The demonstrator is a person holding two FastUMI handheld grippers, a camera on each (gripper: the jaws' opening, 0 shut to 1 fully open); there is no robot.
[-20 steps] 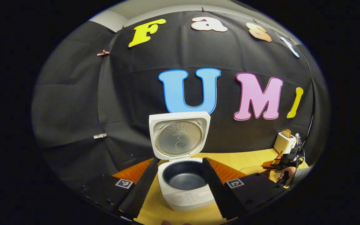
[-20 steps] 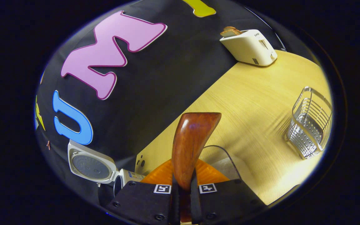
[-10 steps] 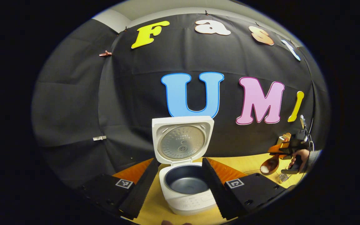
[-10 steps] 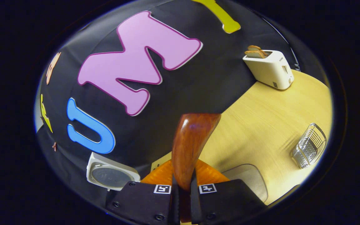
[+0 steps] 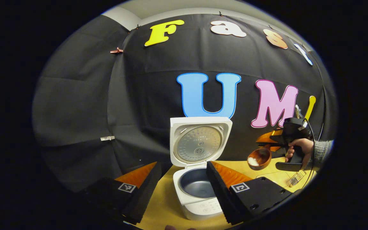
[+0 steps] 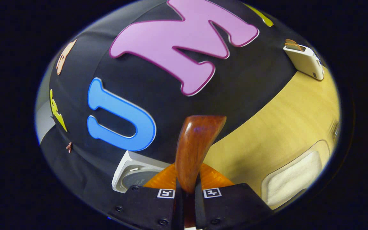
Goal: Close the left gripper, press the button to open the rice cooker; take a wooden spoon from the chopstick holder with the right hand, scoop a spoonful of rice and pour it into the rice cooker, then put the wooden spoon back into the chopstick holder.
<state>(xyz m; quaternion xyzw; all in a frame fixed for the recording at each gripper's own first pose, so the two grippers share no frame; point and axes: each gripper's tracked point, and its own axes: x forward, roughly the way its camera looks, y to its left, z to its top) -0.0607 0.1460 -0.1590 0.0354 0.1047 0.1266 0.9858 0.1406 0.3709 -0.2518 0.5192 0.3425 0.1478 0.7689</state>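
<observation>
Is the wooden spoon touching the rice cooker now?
Apart. The left gripper view shows the wooden spoon in the air, right of the rice cooker, with wall between them.

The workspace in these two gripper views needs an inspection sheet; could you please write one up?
Surface: yellow wooden table.
Job's things: rice cooker open, lid upright, pot looks empty; wooden spoon holding rice, right of the cooker; rice container; chopstick holder.
Clutter: toaster with bread at the table's far edge.
Grippers: left hand-held gripper open, fingers either side of the cooker; right hand-held gripper shut on the spoon handle.
Cables: one running up from the right hand-held gripper.
Surroundings: black cloth wall.
</observation>
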